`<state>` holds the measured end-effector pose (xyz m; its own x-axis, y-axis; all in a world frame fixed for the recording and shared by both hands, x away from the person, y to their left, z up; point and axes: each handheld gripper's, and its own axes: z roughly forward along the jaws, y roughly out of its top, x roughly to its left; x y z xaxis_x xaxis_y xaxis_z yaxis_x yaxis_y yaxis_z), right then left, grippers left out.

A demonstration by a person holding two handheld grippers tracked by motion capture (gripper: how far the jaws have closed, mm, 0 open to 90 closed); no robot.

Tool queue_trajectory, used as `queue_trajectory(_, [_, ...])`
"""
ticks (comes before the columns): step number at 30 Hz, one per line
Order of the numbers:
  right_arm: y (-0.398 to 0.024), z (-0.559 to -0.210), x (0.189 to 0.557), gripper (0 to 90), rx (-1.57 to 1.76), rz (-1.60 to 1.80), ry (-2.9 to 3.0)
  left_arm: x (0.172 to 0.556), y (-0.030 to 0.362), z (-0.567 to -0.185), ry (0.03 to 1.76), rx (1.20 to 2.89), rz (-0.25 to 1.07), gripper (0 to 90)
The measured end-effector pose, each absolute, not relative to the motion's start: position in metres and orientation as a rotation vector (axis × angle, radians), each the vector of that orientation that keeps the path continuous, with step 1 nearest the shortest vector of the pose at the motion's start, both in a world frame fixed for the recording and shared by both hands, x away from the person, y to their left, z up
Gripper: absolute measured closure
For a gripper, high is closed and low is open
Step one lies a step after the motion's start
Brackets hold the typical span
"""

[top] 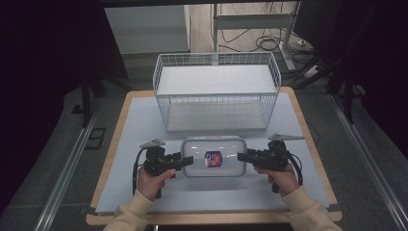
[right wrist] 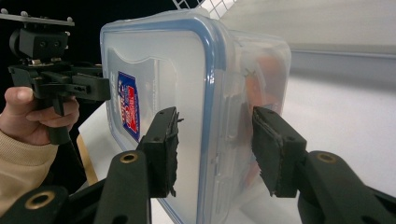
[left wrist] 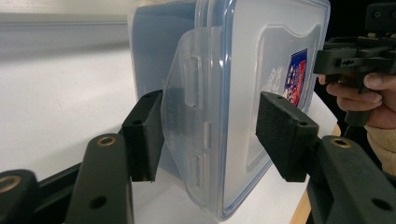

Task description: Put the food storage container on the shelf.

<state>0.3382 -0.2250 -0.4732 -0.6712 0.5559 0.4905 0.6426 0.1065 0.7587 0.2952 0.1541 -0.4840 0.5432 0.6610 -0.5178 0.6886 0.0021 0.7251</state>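
A clear plastic container with a blue-rimmed lid and a red and blue label lies flat on the table, between the two grippers. My left gripper is at its left end. In the left gripper view the jaws are open on either side of the container's end latch flap, with a gap on the lid side. My right gripper is at the right end. Its jaws are open and straddle the container's rim without clamping it.
A white wire basket stands just behind the container, at the table's far middle. A pale mat covers the wooden table. Each gripper view shows the other hand and gripper beyond the container. Cables lie on the floor at the back.
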Motion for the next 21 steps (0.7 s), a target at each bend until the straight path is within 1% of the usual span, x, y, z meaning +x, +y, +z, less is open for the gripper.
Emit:
queue_trajectory(16, [-0.22, -0.444, 0.347, 52.6, -1.204, -1.69, -2.302, 0.305, 0.159, -0.456, 1.111, 1.675, 0.008, 43.9])
queue_trajectory(21, [-0.22, -0.43, 0.351, 52.6, -1.199, -1.712, -2.312, 0.31, 0.158, -0.442, 1.096, 1.669, 0.024, 43.8])
